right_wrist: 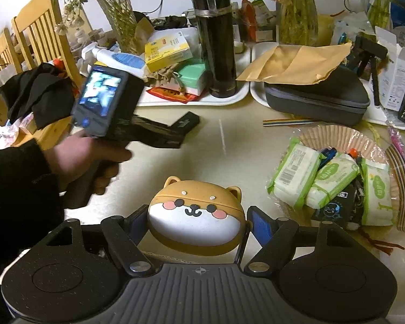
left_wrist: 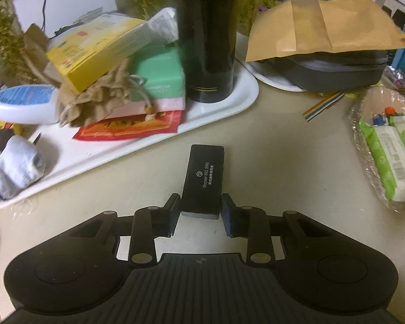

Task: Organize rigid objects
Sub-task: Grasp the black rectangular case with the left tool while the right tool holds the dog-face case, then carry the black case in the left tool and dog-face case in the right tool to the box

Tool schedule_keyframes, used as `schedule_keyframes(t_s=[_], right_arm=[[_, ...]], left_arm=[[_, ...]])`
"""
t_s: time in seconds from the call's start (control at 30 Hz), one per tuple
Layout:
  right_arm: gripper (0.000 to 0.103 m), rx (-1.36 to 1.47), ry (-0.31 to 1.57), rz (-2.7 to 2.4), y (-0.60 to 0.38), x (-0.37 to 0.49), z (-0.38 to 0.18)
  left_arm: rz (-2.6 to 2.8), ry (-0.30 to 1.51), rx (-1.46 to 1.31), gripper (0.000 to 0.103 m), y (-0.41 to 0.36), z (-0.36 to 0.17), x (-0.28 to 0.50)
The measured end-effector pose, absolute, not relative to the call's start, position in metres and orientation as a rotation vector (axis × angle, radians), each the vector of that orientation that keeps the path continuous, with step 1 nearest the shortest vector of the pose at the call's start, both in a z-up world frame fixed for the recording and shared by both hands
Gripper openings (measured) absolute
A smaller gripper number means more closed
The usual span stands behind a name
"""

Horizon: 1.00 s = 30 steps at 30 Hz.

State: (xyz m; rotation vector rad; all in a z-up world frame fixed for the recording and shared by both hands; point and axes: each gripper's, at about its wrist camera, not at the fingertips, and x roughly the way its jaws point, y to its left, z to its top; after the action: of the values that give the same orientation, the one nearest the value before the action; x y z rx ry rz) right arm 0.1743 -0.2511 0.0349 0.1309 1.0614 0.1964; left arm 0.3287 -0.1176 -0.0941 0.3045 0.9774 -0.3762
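**Inspector:** Where did the black bar [left_wrist: 202, 179] lie relative to the left gripper [left_wrist: 200, 207]?

**Assistant:** It was straight ahead, between the jaws. Its long axis ran forward along the fingers, its near end sat in the gap and its far end pointed toward the white tray [left_wrist: 218, 113]. The jaws stood close on either side of the near end and appeared clamped on it, though the contact line itself was not sharp. From the right wrist view the bar [right_wrist: 185, 122] stuck out from that gripper above the table [right_wrist: 229, 145], near the tray's front rim.

**Inspector:** And the right gripper [right_wrist: 195, 222]?

**Assistant:** Its jaws were set against the two flanks of the dog-face case [right_wrist: 195, 216], holding it low over the table (widest dimension across the jaws, face up toward the camera).

**Inspector:** Which hand was nearer the tray?

**Assistant:** The left, in my judgement. The bar's far end was near the rim already, while the case sat well back. A placement on the tray would turn on carrying the bar forward along its own axis, with the tall black flask [left_wrist: 208, 35] close to that line.
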Motion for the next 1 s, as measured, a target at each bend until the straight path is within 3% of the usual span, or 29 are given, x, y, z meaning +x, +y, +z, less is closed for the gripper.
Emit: schedule_keyframes(t_s=[1.0], right_arm=[[0.079, 0.052, 1.089, 0.165, -0.218, 0.179, 0.020]], left_arm=[[-0.234, 0.817, 0.193, 0.032, -0.061, 0.002, 0.233]])
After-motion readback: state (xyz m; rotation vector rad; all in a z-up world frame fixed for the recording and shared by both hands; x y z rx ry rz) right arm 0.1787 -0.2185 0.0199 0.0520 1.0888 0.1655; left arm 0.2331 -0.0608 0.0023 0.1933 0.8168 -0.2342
